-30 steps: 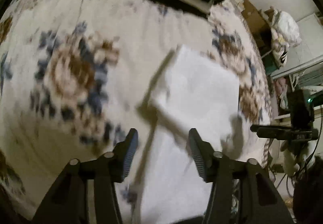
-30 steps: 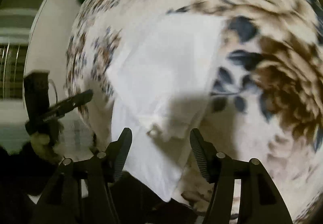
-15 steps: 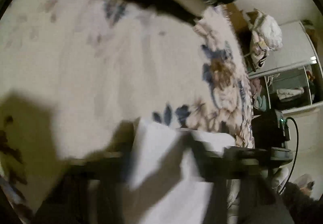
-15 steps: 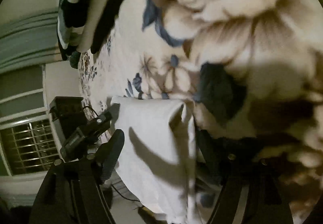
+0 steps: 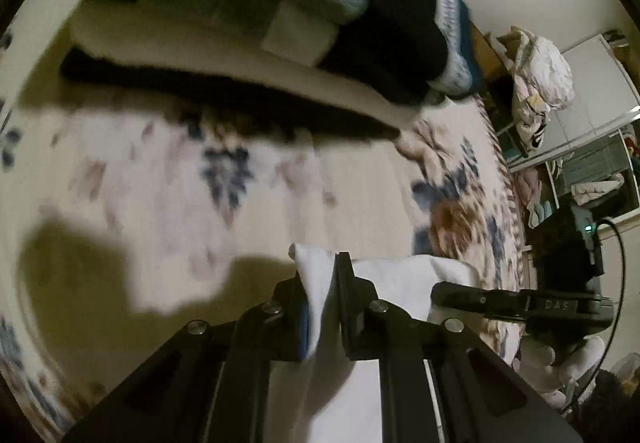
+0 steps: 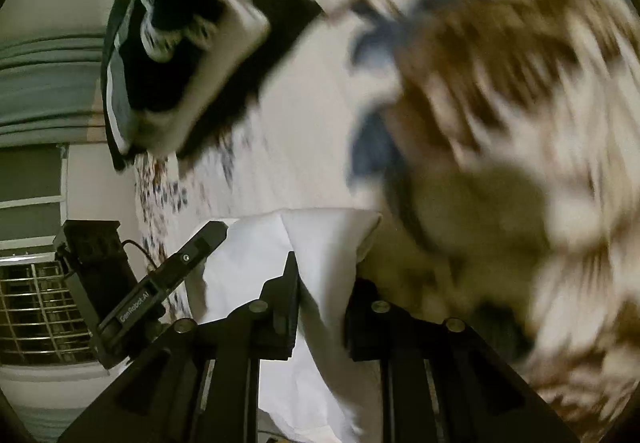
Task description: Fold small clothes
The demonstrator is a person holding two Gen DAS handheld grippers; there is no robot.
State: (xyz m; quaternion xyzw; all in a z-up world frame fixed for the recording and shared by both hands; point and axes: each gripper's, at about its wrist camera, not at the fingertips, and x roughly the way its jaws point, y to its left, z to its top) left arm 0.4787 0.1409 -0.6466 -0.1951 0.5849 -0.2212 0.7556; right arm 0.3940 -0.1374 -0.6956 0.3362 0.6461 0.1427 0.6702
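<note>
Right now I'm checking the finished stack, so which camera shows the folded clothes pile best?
The left wrist view: the folded clothes pile fills its upper part, with layers fairly distinct. The right wrist view catches the pile only at upper left, tilted and blurred.

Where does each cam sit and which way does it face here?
Left wrist: on the left tool, looking forward along its fingers over the floral blanket toward the folded clothes stack; own fingers pinch the white garment.
Right wrist: on the right tool, facing the same stack from the other side; own fingers grip the white garment.
Shared: garment, blanket, stack; each view shows the other tool.
</note>
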